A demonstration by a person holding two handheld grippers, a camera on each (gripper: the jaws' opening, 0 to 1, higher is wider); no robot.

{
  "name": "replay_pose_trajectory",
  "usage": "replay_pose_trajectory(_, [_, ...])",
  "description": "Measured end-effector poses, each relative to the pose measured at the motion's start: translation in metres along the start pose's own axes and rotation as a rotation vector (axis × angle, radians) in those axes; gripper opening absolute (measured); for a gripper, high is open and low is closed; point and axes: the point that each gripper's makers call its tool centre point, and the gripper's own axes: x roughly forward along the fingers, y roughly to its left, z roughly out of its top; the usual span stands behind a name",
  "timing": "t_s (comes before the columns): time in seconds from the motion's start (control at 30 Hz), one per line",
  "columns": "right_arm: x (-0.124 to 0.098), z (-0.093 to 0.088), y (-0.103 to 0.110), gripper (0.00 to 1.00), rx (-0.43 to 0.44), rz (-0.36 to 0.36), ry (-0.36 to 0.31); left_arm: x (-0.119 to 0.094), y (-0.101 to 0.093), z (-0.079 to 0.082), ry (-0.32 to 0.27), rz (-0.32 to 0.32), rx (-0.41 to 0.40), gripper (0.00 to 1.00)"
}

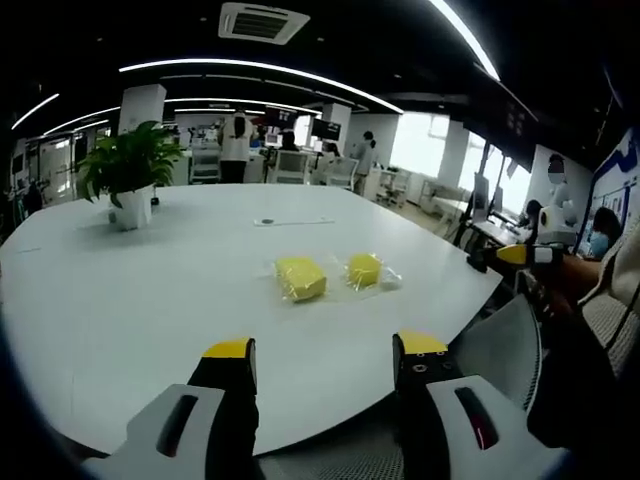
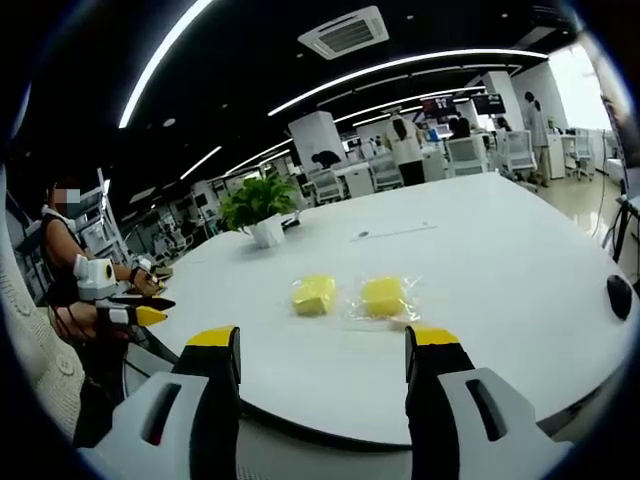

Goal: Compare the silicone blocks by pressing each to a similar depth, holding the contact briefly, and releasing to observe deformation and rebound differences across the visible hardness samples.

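Two yellow blocks [image 1: 301, 277] [image 1: 364, 269] in clear wrap on tabletop [image 1: 150, 300]; left tongs [image 1: 325, 350] and right tongs [image 2: 325, 340] released, clear of both.

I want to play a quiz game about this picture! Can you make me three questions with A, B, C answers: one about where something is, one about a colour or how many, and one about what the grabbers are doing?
1. Where is the potted plant?
A. On the white table, past the blocks
B. On the floor
C. On a chair

2. How many yellow blocks lie on the table?
A. One
B. Two
C. Four

3. How are the jaws of the right gripper?
A. Shut on a block
B. Open, holding nothing
C. Pressing on the plant

Answers:
1. A: the plant stands on the tabletop, farther from the grippers than the blocks.
2. B: a left block and a right block lie side by side.
3. B: the two jaws stand wide apart, short of the blocks.
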Motion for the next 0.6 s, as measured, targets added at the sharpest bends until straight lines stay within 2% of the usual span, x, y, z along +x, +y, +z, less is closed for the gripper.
replay_pose_trajectory(0.07, [0.001,-0.0013,-0.0004,0.63,0.001,-0.001,0.0,-0.0002,0.0002,0.0,0.006,0.003,0.022,0.54])
replay_pose_trajectory(0.6, [0.0046,-0.0085,-0.0003,0.64,0.0,0.015,0.023,-0.005,0.0037,-0.0033,0.003,0.031,0.002,0.54])
